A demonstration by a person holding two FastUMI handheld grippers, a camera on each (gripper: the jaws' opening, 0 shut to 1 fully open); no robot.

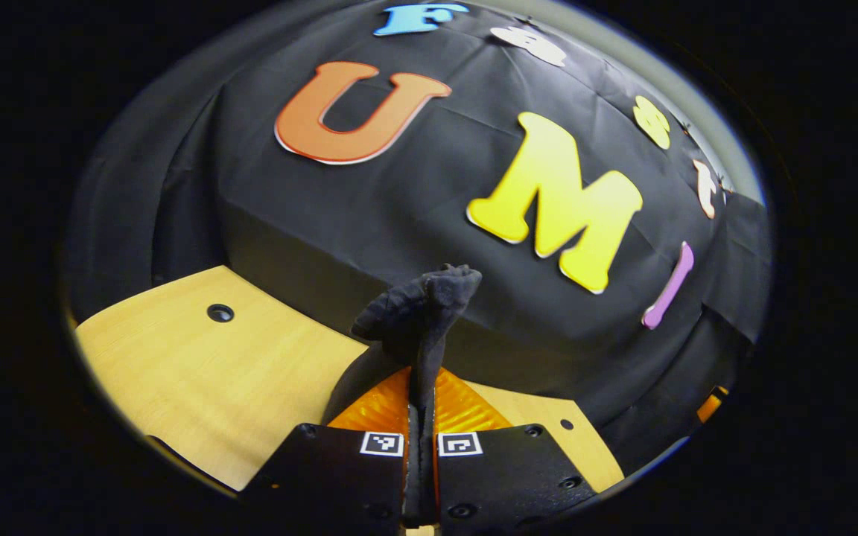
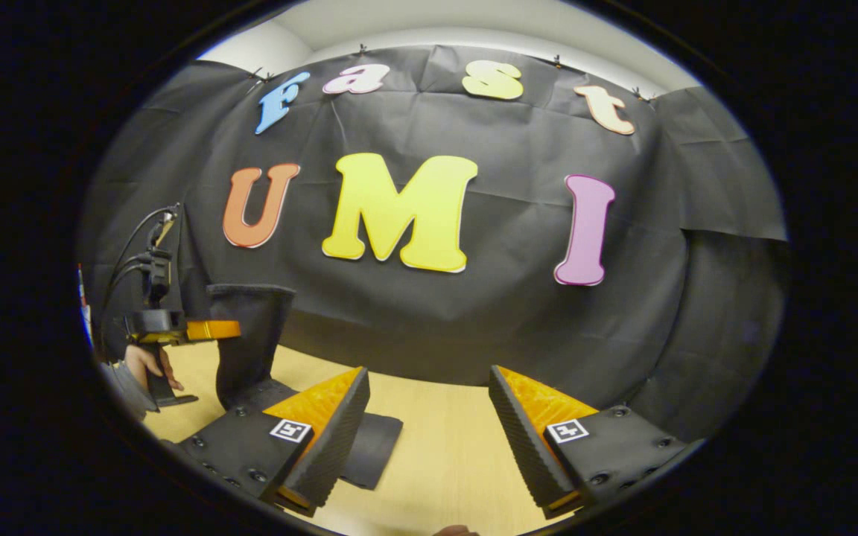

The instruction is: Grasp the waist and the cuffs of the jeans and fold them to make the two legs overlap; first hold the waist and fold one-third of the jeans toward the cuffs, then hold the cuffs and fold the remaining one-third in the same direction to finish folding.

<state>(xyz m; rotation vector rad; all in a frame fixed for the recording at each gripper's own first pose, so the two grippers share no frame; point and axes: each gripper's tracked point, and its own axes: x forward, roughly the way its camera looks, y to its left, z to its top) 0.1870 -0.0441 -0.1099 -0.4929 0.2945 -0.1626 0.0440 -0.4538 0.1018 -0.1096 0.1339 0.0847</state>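
Dark, bunched jeans (image 1: 420, 313) pinched between closed left gripper (image 1: 421, 417), hanging limp to table (image 2: 444, 447); right gripper (image 2: 429, 417) agape, empty.

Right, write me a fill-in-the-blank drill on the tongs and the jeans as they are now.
1. The left tongs are ____ on a bunch of the jeans.
2. The right tongs stand ____, with nothing between their fingers.
3. In the right gripper view, the jeans hang from the left tongs down to the ____ table.

Missing words: shut; open; wooden
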